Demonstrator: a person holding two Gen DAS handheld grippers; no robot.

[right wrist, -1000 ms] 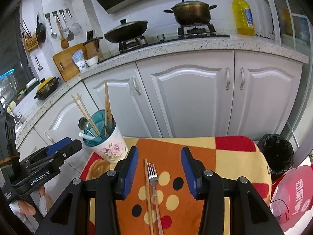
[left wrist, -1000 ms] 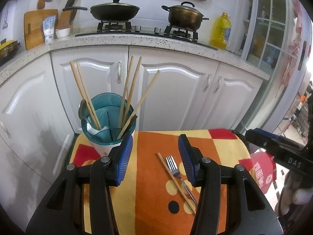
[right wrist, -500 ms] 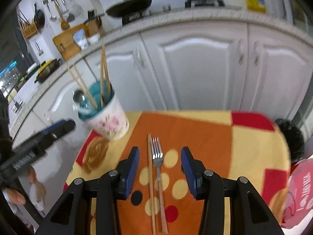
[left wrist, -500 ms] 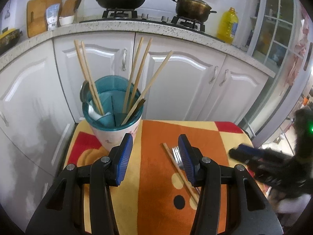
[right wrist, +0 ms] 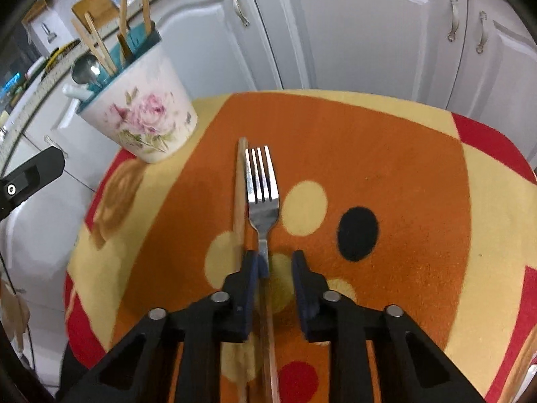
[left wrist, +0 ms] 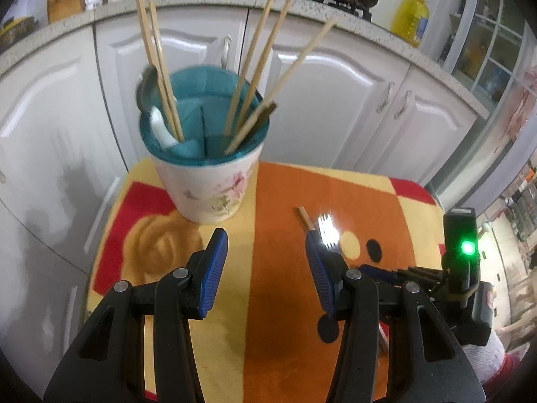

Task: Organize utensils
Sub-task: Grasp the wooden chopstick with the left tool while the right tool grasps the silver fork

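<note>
My right jaws (right wrist: 275, 265) just been closing, not yet clamped: shiny steel fork (right wrist: 261, 188) neck between them, against one pad. Thin, stiff, slick metal, so grip neck squarely. Wooden chopstick (right wrist: 240, 188) just outside. My left jaws (left wrist: 265, 262) apart, empty, floral ceramic holder (left wrist: 204, 174) ahead.
</note>
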